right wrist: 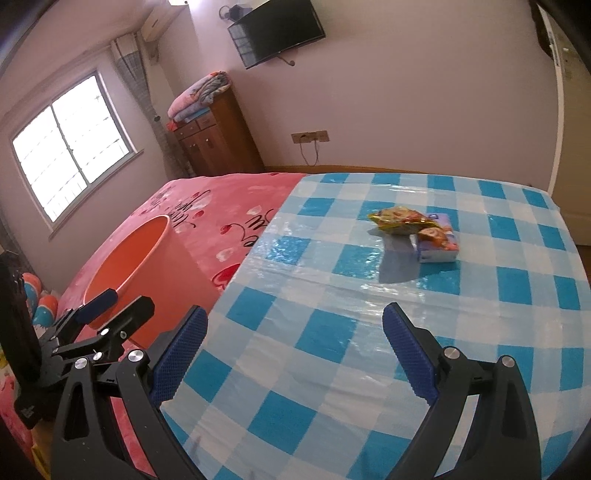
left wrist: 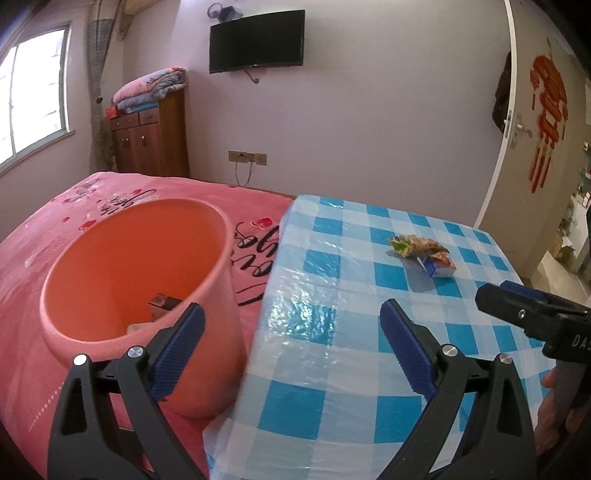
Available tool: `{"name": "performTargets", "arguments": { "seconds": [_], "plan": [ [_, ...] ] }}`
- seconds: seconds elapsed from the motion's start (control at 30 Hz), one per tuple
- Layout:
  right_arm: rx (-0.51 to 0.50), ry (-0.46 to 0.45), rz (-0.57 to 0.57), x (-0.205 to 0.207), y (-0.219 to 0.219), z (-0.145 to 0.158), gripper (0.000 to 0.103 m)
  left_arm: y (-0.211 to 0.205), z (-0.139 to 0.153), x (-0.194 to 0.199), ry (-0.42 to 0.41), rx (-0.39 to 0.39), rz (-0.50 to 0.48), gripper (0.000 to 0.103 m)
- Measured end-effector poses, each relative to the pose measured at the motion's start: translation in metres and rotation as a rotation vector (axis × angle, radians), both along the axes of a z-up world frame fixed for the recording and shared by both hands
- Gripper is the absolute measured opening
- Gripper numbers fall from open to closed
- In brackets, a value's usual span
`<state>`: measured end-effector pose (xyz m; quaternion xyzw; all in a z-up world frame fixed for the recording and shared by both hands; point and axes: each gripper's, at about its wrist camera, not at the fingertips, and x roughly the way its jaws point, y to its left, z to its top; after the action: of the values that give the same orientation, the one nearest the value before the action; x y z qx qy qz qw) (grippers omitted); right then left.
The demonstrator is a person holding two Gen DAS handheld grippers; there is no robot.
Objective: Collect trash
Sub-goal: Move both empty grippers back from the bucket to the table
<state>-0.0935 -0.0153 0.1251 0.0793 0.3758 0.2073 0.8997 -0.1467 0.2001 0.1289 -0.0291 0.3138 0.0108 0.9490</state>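
Your left wrist view looks forward from low over the near edge of the blue-checked plastic-covered worktop (left wrist: 369,280), close beside the round orange plastic bin (left wrist: 122,258). Your right wrist view faces likewise, further right. Both share worktop, bin and wall-mounted black television (right wrist: 275,31).

Left gripper (left wrist: 291,332) wide open, nothing between its blue pads (left wrist: 406,350). Just past its left finger an orange bin (left wrist: 207,258) stands on a pink bedspread (left wrist: 37,266); a dark box (left wrist: 162,304) and a pale item (left wrist: 138,328) lie inside at the bottom. Ahead and right of the fingers, a blue-white checkered cloth (left wrist: 332,369) with a crumpled snack wrapper (left wrist: 415,245) touching a small carton (left wrist: 439,266). Right gripper (left wrist: 528,321) enters from the right edge, its jaw state unclear, a hand (left wrist: 554,410) below it.
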Motion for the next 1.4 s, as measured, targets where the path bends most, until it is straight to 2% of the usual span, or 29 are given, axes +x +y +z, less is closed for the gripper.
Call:
{"name": "performTargets", "arguments": {
  "seconds": [0.37,0.73,1.17,1.4],
  "plan": [
    [-0.001,0.008,-0.055,0.004,-0.037,-0.017,0.095,-0.033,-0.015,0.011,0.056,0.044,-0.040,0.096],
    [0.034,0.056,-0.132,0.018,-0.084,-0.041,0.095,-0.070,-0.038,0.030,0.134,0.093,-0.104,0.096],
    [0.042,0.124,-0.228,0.029,-0.140,-0.069,0.095,-0.104,-0.055,0.055,0.217,0.056,-0.197,0.096],
    [-0.024,0.111,-0.244,0.033,-0.157,-0.075,0.095,-0.124,-0.053,0.078,0.233,0.026,-0.239,0.096]
  ]
}}
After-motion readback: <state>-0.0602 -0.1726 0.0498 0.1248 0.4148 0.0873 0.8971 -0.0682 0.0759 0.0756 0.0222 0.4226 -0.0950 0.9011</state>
